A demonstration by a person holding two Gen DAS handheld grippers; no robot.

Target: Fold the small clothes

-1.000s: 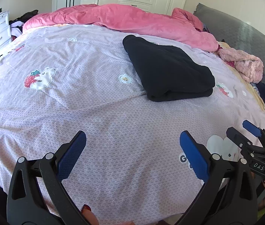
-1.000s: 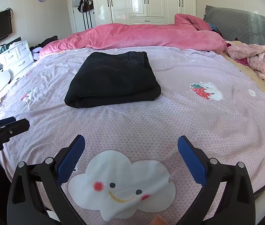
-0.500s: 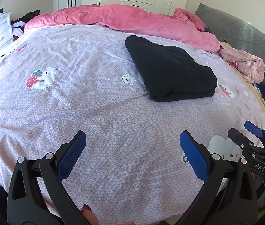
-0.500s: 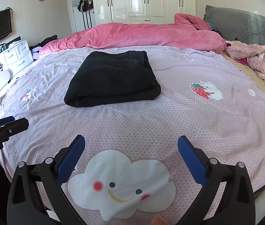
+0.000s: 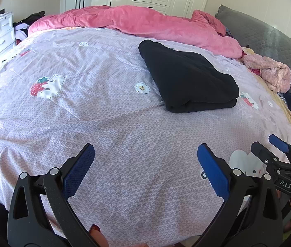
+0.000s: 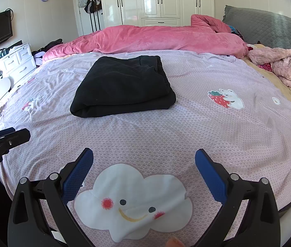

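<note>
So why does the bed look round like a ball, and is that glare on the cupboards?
Left wrist view: the fisheye lens bulges the flat bed and blackens the corners; sunlight is strong, the black garment loses detail. Right wrist view: same bulge, bright glare on the glossy wardrobe; the nearby fingers stay sharp.
</note>
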